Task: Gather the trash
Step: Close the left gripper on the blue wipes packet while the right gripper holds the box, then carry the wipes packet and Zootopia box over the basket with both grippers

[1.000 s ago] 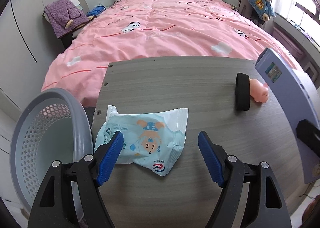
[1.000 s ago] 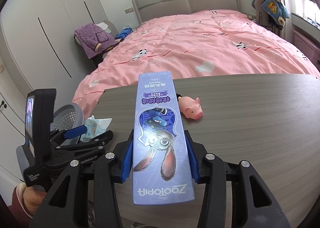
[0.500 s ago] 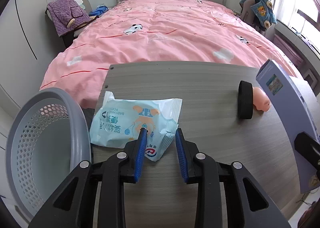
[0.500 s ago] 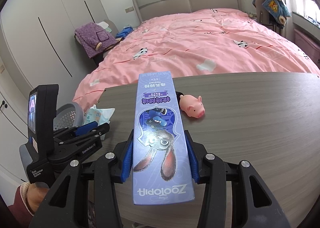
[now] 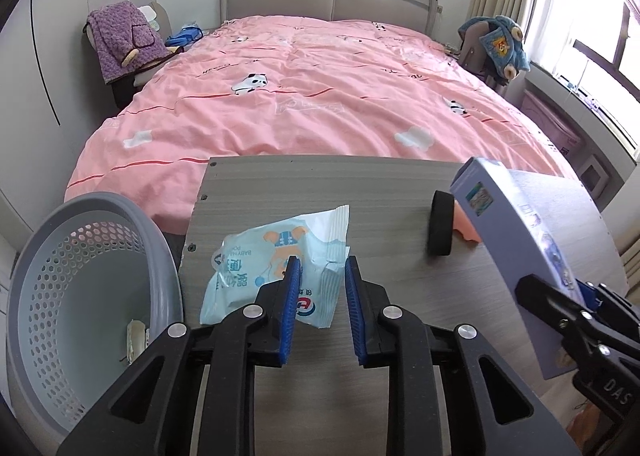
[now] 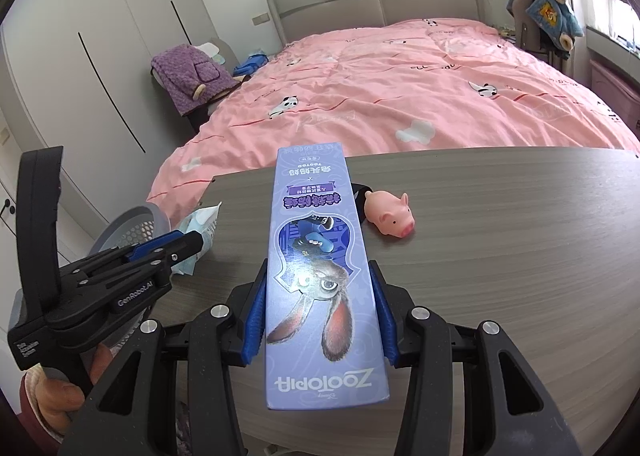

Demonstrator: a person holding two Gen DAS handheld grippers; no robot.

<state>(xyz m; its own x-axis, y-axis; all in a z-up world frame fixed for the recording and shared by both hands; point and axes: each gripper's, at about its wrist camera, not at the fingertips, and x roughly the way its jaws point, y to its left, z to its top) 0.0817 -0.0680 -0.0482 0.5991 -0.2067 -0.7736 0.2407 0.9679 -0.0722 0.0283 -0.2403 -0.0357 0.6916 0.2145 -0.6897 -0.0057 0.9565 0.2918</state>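
Since half a second ago the left gripper point(image 5: 319, 288), clamped on the wipes packet point(image 5: 276, 264), has raised it off the table point(image 5: 392, 200), crumpling it; the basket point(image 5: 80, 296) sits left; the right gripper point(image 6: 320, 312) grips the purple box point(image 6: 320, 256).

I take the table point(image 5: 400, 196) as my mark. The bed point(image 5: 320, 88) lies behind its far edge. The basket point(image 5: 80, 296) stands off its left side, below the tabletop. Over its near left corner hangs the wipes packet point(image 5: 276, 256); on its right part lies the toy pig point(image 6: 388, 216), with the carton point(image 6: 320, 256) over the table just left of the pig.
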